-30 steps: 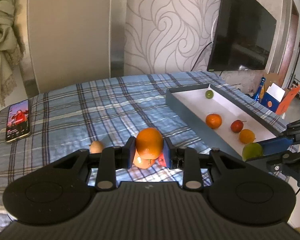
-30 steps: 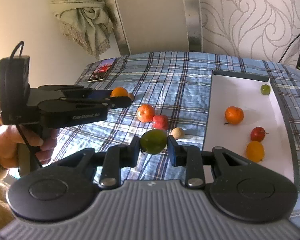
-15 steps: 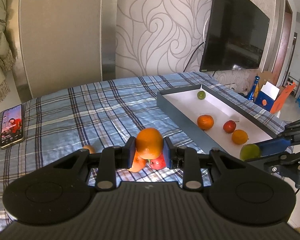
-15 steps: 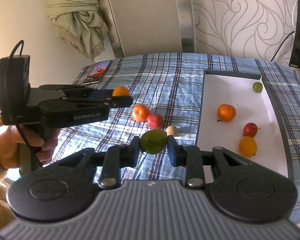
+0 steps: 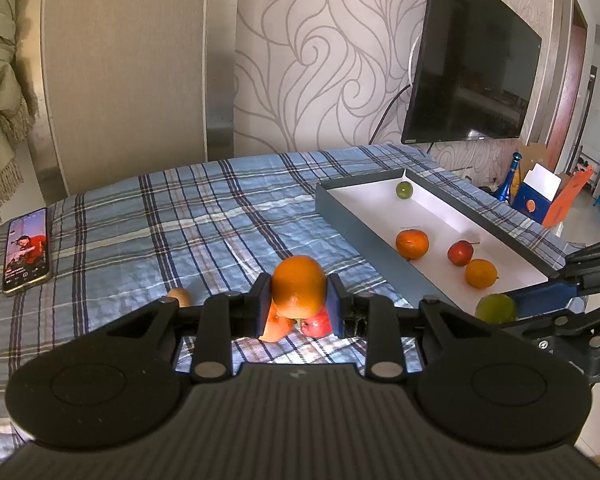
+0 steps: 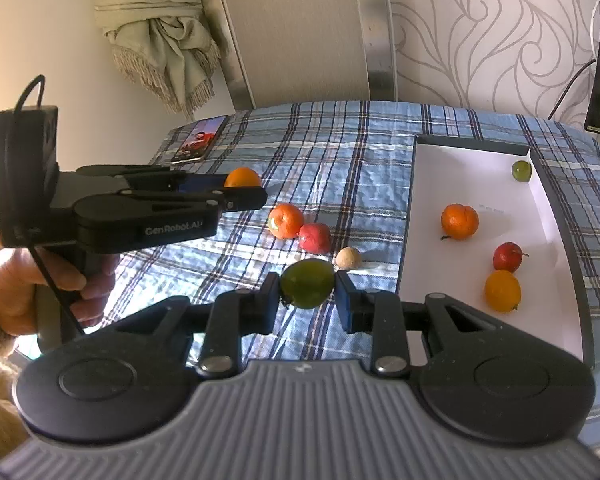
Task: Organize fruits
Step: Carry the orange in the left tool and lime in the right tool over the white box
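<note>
A blue plaid cloth spreads ahead of both grippers. The white-floored tray lies ahead and to the right of the right gripper, holding four fruits — two orange, one red, one small and green. The left gripper is clamped on an orange; the right gripper pinches a green fruit. Just beyond the right gripper's fingers lie a loose orange fruit, a red fruit touching it, and a small pale fruit — all on the cloth.
</note>
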{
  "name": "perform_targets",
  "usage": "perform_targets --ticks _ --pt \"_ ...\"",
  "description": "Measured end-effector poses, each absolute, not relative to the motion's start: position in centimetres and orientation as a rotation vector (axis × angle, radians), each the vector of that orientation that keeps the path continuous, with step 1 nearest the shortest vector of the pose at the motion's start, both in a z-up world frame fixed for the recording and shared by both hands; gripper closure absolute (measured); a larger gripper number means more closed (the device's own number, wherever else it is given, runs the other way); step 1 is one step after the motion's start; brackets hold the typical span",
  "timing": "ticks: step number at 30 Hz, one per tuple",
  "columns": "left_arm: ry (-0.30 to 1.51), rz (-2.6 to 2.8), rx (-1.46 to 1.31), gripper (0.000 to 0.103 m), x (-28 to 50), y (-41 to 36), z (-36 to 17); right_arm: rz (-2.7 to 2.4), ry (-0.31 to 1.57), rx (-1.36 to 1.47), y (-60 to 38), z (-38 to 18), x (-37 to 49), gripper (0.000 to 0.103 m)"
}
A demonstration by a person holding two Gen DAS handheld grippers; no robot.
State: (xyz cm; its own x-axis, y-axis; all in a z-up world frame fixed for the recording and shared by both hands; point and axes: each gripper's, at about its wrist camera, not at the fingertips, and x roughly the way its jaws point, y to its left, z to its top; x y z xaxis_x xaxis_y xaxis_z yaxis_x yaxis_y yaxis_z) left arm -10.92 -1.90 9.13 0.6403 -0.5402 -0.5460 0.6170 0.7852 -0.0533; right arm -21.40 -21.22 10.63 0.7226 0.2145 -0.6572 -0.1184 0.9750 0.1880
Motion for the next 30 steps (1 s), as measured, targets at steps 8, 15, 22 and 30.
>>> perform_targets --ticks 8,15,22,30 --pt "0.575 -0.669 0.145 0.069 -11.1 -2.7 9.2 0.176 0.742 0.146 -21.7 10.5 -21.5 0.071" --pt "0.569 -0.684 0.147 0.069 -11.0 -4.0 9.4 0.174 0.738 0.152 -22.3 10.6 -21.7 0.071" --pt "0.561 -0.699 0.149 0.069 -11.1 -5.4 9.7 0.163 0.73 0.159 -23.4 10.7 -21.9 0.071" --pt "0.547 -0.737 0.156 0.069 -10.9 -7.9 10.1 0.141 0.728 0.174 -25.0 10.4 -22.0 0.071"
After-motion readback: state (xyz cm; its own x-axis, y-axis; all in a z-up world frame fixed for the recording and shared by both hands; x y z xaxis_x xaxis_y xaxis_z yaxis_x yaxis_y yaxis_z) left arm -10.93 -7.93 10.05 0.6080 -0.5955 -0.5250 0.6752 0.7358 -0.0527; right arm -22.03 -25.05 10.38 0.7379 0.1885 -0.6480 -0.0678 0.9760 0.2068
